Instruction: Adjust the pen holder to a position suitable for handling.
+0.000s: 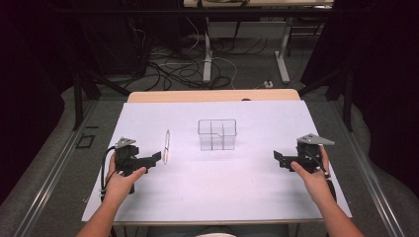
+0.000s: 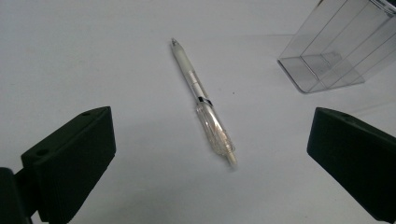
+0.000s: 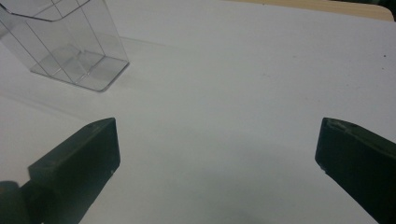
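Note:
A clear, whitish pen (image 1: pixel 167 146) (image 2: pixel 203 102) lies flat on the white table sheet (image 1: pixel 217 187), left of centre. My left gripper (image 1: pixel 157 158) (image 2: pixel 210 154) stands open just short of it, its jaws wide on either side of the pen's near end without touching it. A clear plastic organiser (image 1: pixel 217 134) (image 2: pixel 336 46) (image 3: pixel 60 42) with several compartments stands upright at the table's middle. My right gripper (image 1: pixel 278 158) (image 3: pixel 217 163) is open over bare sheet at the right, with nothing between its jaws.
A strip of bare wooden tabletop (image 1: pixel 212 95) runs along the far edge of the sheet. Beyond it are table legs and cables (image 1: pixel 197 69) on the floor. Dark curtains close both sides.

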